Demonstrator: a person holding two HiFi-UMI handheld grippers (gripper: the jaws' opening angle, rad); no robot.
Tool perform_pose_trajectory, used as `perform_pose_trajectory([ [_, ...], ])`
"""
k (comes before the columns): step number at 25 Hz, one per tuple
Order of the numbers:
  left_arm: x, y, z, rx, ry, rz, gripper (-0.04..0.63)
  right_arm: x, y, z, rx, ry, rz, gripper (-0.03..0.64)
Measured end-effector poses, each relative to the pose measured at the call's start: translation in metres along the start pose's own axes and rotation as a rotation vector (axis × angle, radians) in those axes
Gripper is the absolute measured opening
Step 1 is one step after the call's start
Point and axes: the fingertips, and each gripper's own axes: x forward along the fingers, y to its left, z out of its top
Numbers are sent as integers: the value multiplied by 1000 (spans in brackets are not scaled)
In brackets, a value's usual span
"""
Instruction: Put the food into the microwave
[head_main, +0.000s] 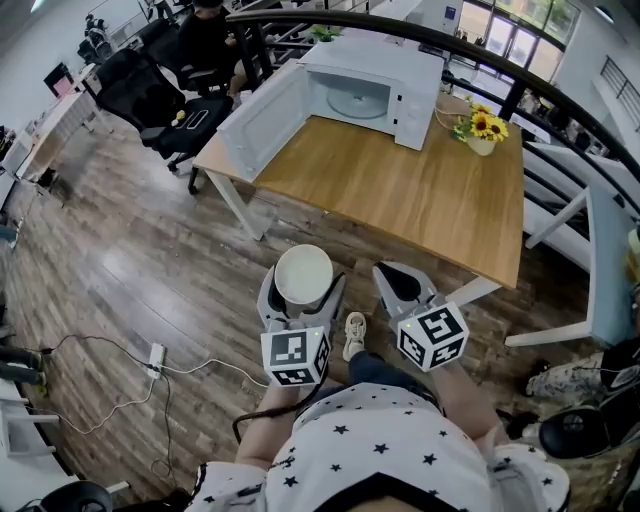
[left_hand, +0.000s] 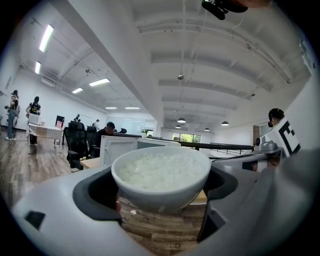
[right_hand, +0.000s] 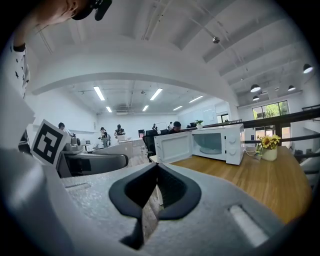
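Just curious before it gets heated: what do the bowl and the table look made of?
The bowl looks like glazed white ceramic, smooth with a soft sheen, though plastic is possible. The table looks like wood or wood-look laminate: warm brown, grain lines, satin finish.

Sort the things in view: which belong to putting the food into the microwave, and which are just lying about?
Job: rice bowl, left gripper holding it, open microwave, table.
Lying about: sunflowers, chair, power strip, shut right gripper.
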Motion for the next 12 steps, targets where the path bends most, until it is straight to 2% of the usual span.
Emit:
perform_pose_trajectory([
  [12,106,15,32,6,-3,3,482,78,-80,43,-11,-3,12,6],
])
